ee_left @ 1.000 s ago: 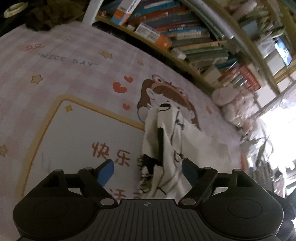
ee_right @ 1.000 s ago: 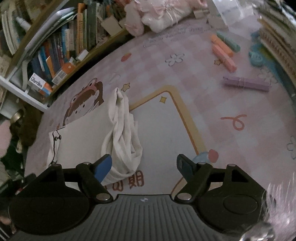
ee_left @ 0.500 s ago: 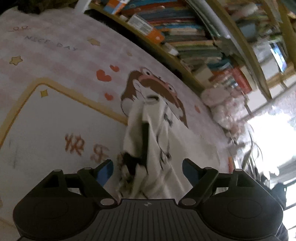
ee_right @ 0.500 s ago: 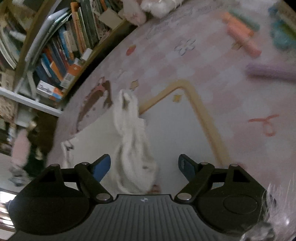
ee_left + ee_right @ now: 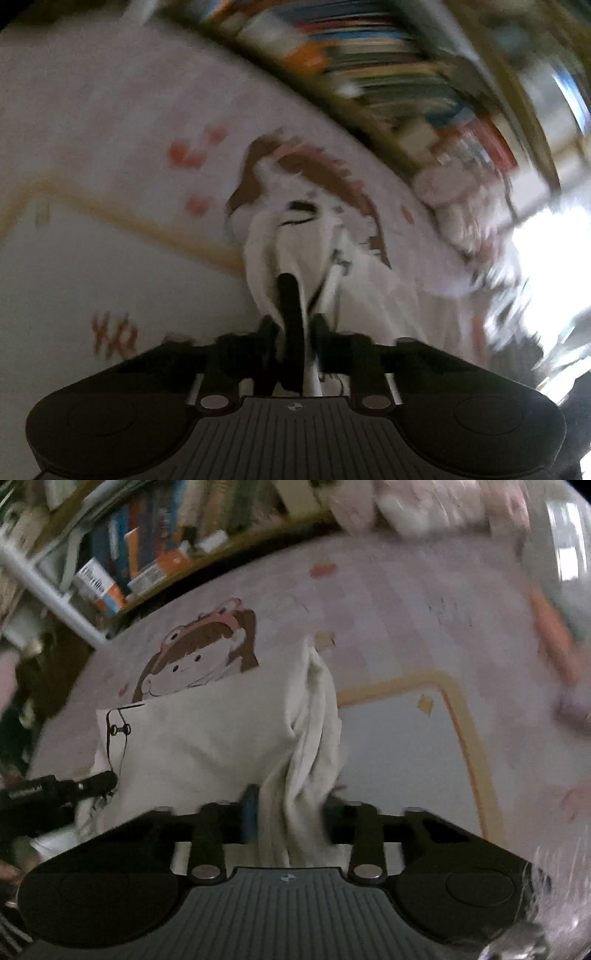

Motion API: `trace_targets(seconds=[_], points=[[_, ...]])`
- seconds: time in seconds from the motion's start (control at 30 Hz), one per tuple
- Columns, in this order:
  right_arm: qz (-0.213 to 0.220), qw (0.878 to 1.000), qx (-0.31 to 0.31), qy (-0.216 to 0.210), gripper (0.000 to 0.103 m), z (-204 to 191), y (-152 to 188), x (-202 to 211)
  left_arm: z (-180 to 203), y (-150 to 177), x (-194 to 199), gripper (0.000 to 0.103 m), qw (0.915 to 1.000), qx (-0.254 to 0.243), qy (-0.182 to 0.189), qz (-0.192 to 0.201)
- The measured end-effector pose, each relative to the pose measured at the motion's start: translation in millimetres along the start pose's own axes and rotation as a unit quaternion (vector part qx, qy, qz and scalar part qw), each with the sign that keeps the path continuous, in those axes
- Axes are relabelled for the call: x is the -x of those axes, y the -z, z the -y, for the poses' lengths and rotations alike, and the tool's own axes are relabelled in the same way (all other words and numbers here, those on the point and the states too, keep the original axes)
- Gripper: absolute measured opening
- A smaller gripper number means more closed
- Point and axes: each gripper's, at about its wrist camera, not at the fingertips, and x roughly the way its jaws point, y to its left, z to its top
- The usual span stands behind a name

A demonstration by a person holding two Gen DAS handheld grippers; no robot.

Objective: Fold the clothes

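Both claws closing on a white garment (image 5: 207, 738) spread over a pink cartoon mat (image 5: 406, 609). Left claw (image 5: 291, 332) pinching the edge with dark trim; right claw (image 5: 291, 812) gripping a bunched fold at the other side. Bookshelf (image 5: 147, 554) behind the mat, blurred.

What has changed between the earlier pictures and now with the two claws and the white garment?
Both claws went from wide open to closing on the white cloth garment. The left claw now pinches its dark-trimmed end, and the right claw its bunched end. Both views drew nearer to the cloth. The garment stayed spread on the pink checked cartoon mat beside the bookshelf.
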Motion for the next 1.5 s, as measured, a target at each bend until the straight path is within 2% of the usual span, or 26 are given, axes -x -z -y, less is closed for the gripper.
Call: trace_targets(seconds=[0.07,0.1,0.13,0.23,0.3,0.33,0.37,0.47,0.57,0.67,0.73,0.8,0.83,0.87,1.13,1.5], points=[[0.042,0.997,0.067,0.006,0.017,-18.6,7.9,14.5,19.2,2.1,12.2,0.015,0.9984,-0.055,0.001,0.013],[0.061,0.994,0.085,-0.004,0.017,-23.1,13.0,20.6,18.9,1.8,12.9,0.015,0.9985,-0.054,0.004,0.009],[0.067,0.995,0.078,-0.015,0.017,-20.5,17.0,22.4,13.8,1.1,11.8,0.016,0.9991,-0.041,0.007,0.002],[0.033,0.999,-0.020,-0.026,0.021,11.1,17.8,9.7,-18.8,-2.5,2.0,0.027,0.9986,0.038,0.022,-0.031],[0.017,0.997,-0.073,-0.036,0.036,28.0,17.1,4.3,-34.0,-4.4,-0.1,0.033,0.9951,0.079,0.043,-0.043],[0.012,0.995,-0.087,-0.040,0.037,32.6,16.6,2.8,-39.9,-5.0,-1.4,0.043,0.9932,0.094,0.050,-0.048],[0.007,0.995,-0.095,-0.040,0.040,35.1,15.9,1.2,-42.5,-4.8,-3.3,0.055,0.9924,0.100,0.051,-0.051],[-0.008,0.993,-0.114,-0.042,0.044,38.7,14.6,-7.0,-44.7,-1.9,-8.8,0.058,0.9912,0.106,0.060,-0.052],[-0.007,0.991,-0.124,-0.047,0.045,35.1,13.1,-11.4,-37.5,-0.1,-13.9,0.056,0.9919,0.092,0.069,-0.054],[-0.009,0.993,-0.113,-0.046,0.045,25.5,10.8,-14.0,-23.7,0.8,-18.0,0.053,0.9950,0.061,0.060,-0.052],[-0.012,0.994,-0.096,-0.042,0.038,20.8,10.5,-14.2,-16.6,1.0,-21.6,0.039,0.9961,0.047,0.050,-0.056],[-0.014,0.996,-0.077,-0.038,0.027,16.4,10.8,-14.0,-14.6,1.5,-21.0,0.029,0.9965,0.043,0.048,-0.054],[-0.010,0.997,-0.071,-0.038,0.024,14.8,10.6,-11.9,-13.6,1.1,-18.8,0.020,0.9967,0.040,0.048,-0.052],[-0.005,0.997,-0.067,-0.039,0.021,12.7,9.7,-9.5,-12.2,-0.5,-13.7,0.018,0.9969,0.036,0.053,-0.046],[0.066,0.996,-0.012,-0.052,0.018,-9.4,-16.7,26.2,1.0,-35.7,15.2,0.016,0.9959,0.009,0.090,0.004],[0.104,0.993,0.028,-0.051,0.018,-27.4,-98.5,8.6,-0.8,-113.0,-17.6,0.016,0.9932,-0.008,0.110,0.039]])
